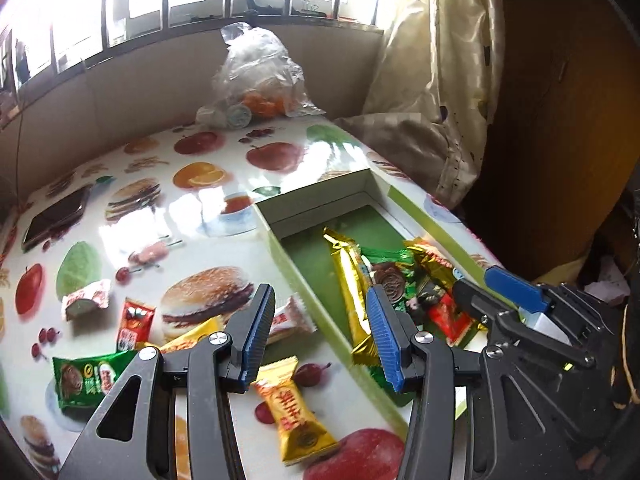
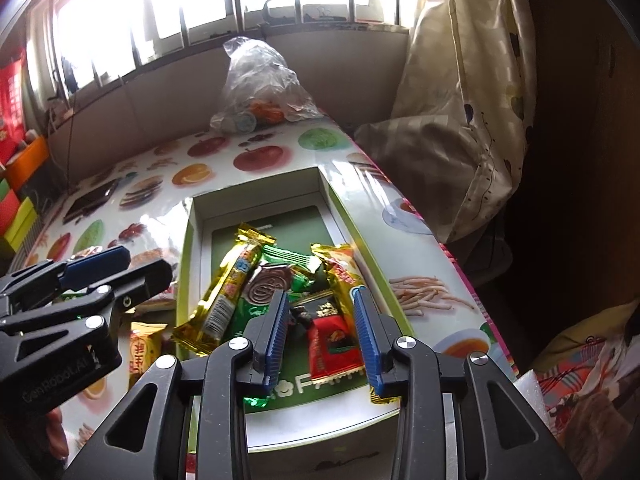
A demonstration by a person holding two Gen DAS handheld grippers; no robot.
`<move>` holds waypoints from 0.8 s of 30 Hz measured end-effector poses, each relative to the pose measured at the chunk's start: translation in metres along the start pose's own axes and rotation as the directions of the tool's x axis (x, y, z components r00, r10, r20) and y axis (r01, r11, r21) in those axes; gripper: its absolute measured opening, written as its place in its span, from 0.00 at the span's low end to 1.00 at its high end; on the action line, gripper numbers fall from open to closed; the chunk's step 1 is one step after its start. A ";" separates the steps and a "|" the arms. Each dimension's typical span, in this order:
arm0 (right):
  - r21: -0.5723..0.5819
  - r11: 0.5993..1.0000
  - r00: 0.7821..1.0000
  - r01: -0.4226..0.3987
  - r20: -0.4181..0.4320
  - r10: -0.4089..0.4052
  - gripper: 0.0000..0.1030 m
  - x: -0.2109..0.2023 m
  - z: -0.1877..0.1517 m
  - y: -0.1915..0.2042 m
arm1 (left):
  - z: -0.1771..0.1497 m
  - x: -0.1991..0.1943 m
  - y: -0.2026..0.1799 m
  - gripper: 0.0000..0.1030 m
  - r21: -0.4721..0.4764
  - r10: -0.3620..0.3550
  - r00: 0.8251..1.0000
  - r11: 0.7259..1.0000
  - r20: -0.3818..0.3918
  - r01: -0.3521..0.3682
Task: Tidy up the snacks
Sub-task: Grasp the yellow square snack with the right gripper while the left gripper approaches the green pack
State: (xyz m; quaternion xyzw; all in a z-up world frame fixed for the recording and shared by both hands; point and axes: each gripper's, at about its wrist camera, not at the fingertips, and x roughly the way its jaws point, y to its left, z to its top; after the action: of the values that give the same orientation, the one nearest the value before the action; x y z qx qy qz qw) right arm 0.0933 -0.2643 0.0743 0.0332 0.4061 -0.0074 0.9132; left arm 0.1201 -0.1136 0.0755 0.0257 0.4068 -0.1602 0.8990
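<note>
Left wrist view: left gripper (image 1: 316, 336) parted and empty, hovering over the near-left wall of the box (image 1: 304, 280); loose snacks left of the box on the table (image 1: 280, 172), among them a yellow packet (image 1: 294, 412) below the jaws, a red sachet (image 1: 134, 324) and a green packet (image 1: 86, 376) farther left. Right wrist view: right gripper (image 2: 320, 332) likewise parted, gripping nothing, above the pile inside the box (image 2: 192, 216), directly over a red packet (image 2: 330, 344), beside a long gold bar (image 2: 228, 292). Risks, as a guess: snagging a boxed wrapper when lifting and dragging it out; clipping the box wall and shoving the box toward the table's right edge; the two grippers colliding, being so near.
</note>
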 end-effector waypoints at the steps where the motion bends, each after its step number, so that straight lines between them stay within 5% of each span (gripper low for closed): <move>1: 0.003 1.000 1.000 -0.002 0.000 0.002 0.32 -0.001 0.000 0.001 | -0.002 -0.002 0.001 0.47 0.001 0.002 1.000 1.000 0.005 -0.002; 14: -0.051 0.995 0.996 -0.091 0.011 0.092 0.42 -0.016 -0.002 0.038 | -0.021 -0.031 0.045 0.47 -0.081 0.068 0.997 0.994 0.026 -0.066; 24: -0.117 0.977 0.984 -0.177 -0.029 0.174 0.42 -0.013 -0.008 0.078 | -0.044 -0.050 0.107 0.47 -0.204 0.175 0.984 0.965 0.017 -0.168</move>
State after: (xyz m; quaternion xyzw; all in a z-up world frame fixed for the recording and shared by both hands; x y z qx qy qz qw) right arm 0.0820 -0.1861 0.0827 0.0147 0.4096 0.0976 0.9069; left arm 0.0907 0.0093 0.0744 -0.0332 0.4013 -0.0403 0.9145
